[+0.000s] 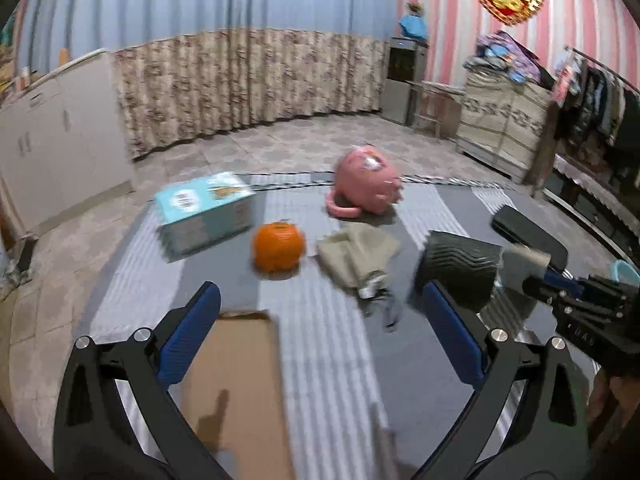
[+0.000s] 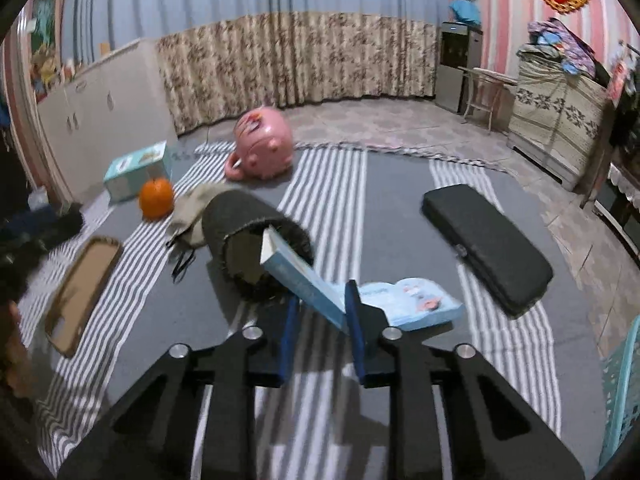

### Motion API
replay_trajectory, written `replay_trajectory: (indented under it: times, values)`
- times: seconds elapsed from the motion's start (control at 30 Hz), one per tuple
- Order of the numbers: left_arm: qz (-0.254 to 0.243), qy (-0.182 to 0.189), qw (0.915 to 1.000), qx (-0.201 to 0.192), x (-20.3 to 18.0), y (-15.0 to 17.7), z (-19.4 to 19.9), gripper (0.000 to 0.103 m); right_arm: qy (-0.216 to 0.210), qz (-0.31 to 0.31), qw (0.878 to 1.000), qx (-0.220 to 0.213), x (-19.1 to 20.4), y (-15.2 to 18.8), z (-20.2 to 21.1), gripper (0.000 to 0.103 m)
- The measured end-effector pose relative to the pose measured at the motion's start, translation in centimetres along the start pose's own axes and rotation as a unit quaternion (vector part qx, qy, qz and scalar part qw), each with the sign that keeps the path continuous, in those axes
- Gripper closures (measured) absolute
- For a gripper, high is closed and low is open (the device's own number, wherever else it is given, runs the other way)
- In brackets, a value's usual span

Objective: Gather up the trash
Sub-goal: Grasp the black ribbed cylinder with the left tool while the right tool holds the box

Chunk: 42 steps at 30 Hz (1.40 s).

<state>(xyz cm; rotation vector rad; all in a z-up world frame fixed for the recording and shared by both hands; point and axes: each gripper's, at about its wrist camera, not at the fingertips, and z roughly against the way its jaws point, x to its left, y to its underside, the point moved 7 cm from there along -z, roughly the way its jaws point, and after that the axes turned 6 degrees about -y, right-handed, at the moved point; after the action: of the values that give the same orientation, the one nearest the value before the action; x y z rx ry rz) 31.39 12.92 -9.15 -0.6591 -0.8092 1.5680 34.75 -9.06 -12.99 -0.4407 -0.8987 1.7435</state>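
Observation:
A dark grey bin (image 2: 240, 220) lies on its side on the striped rug (image 2: 332, 184), its mouth facing me. My right gripper (image 2: 322, 296) is shut on a flat light blue box (image 2: 304, 280), whose far end pokes into the bin's mouth. A printed light blue piece (image 2: 416, 304) lies just right of the fingers; whether it is joined to the box I cannot tell. My left gripper (image 1: 320, 292) hangs open above the rug with nothing between its fingers. A flat brown cardboard piece (image 1: 236, 380) lies just under its left finger. The bin (image 1: 460, 264) is beyond its right finger.
On the rug are an orange ball (image 1: 279, 246), a teal carton (image 1: 204, 212), a pink toy (image 1: 366, 184), a crumpled beige bag (image 1: 356, 256) and a long black case (image 2: 488, 240). White cabinets (image 1: 60, 128) stand at the left, a covered chest (image 1: 504, 120) at the right.

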Motion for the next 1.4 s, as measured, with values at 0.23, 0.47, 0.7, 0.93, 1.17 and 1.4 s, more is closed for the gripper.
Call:
replay_trajectory:
  times: [0.23, 0.47, 0.7, 0.93, 1.17, 1.4]
  values:
    - [-0.052, 0.054, 0.997, 0.017, -6.8, -0.6, -3.1, 0.005, -0.013, -0.049, 0.999, -0.015, -4.1, -1.5, 0.5, 0.089]
    - [-0.079, 0.086, 0.9929, 0.024, -9.8, -0.4, -4.9, 0.005, -0.028, -0.065, 0.997, -0.028, -6.2, -2.6, 1.4, 0.092]
    - [-0.101, 0.119, 0.9873, 0.03, -12.1, 0.0, -4.7, 0.005, -0.021, -0.09, 0.995, -0.042, -8.9, -2.4, 2.7, 0.092]
    - [-0.123, 0.098, 0.9865, 0.046, -12.2, 0.9, -6.0, 0.006, -0.033, -0.122, 0.99, -0.055, -10.5, -2.4, 3.7, 0.092]
    - [-0.103, 0.121, 0.9859, 0.054, -12.1, 0.7, -6.4, 0.027, -0.041, -0.137, 0.987, -0.069, -11.3, -2.3, 6.0, 0.094]
    - [-0.09, 0.108, 0.9896, 0.029, -12.7, -0.1, -3.2, 0.027, -0.031, -0.137, 0.987, -0.077, -12.2, -0.6, 8.7, 0.094]
